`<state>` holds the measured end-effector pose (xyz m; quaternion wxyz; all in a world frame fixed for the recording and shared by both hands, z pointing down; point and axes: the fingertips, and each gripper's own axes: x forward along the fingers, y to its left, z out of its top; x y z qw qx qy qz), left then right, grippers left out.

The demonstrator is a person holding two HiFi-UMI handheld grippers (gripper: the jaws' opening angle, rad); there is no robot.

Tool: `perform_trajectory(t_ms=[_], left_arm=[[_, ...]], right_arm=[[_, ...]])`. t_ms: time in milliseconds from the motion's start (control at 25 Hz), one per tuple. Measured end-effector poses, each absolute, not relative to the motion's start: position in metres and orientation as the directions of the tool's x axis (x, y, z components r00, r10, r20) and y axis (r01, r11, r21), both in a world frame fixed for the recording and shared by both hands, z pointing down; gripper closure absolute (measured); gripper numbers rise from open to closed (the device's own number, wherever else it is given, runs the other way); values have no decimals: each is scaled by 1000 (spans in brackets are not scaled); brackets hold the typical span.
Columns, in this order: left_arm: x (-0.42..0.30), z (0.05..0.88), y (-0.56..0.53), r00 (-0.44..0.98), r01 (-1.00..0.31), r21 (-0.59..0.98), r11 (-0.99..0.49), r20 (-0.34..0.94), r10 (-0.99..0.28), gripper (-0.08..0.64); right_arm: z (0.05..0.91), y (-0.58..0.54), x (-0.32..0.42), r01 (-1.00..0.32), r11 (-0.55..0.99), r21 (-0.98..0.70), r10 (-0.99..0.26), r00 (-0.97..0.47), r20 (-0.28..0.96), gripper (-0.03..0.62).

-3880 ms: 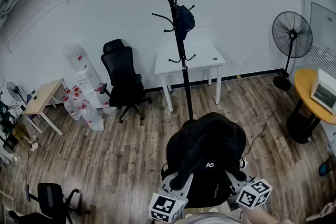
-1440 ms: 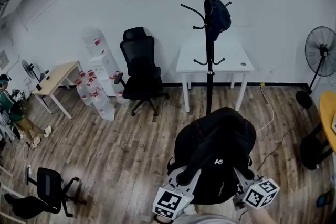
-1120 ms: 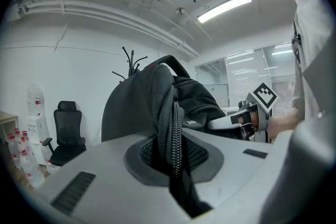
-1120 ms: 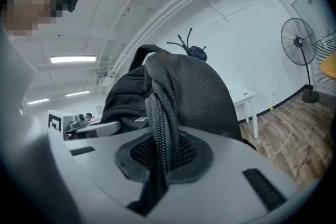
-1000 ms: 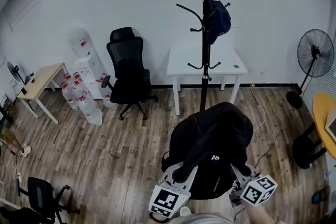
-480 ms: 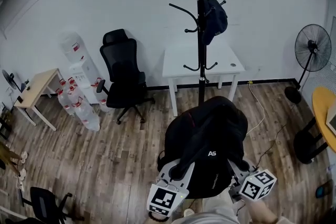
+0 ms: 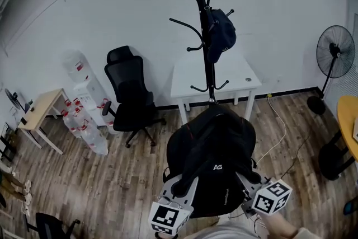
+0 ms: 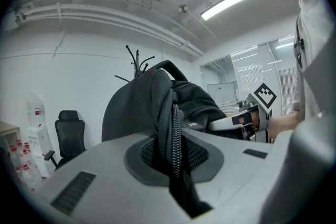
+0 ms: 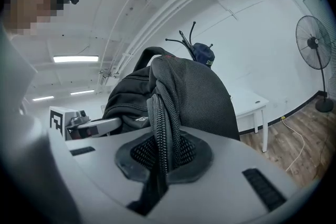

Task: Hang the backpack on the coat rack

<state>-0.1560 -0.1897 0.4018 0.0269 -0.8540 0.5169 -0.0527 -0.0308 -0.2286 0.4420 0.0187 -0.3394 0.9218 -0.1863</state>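
Both grippers hold a black backpack up in front of me, just short of the black coat rack. My left gripper is shut on the pack's zippered edge on its left side. On the right side, my right gripper is shut on the matching zippered edge. A dark blue cap hangs on one of the rack's upper hooks. The rack shows behind the backpack in the left gripper view. In the right gripper view the rack and cap rise over the backpack.
A white table stands right behind the rack. To the left are a black office chair, several water bottles and a small wooden table. A standing fan and a round yellow table are at the right.
Both grippers have carried the backpack forward and a little up toward the rack. In the head view the pack's top now reaches the rack's pole below the lowest hooks.
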Motion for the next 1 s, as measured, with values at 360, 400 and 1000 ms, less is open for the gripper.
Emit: perform_trajectory(t_ms=[360, 400, 1000], left_arm=[[-141, 370, -267, 444, -885, -153, -440, 13, -896, 528], [-139, 365, -275, 438, -888, -154, -434, 9, -899, 528], [-116, 311, -369, 391, -906, -192, -377, -43, -919, 528]], right_arm=[[407, -304, -13, -593, 739, -320, -614, -788, 43, 560], [402, -312, -11, -589, 744, -315, -610, -791, 38, 560], [341, -413, 11, -533, 806, -258, -550, -835, 9, 560]])
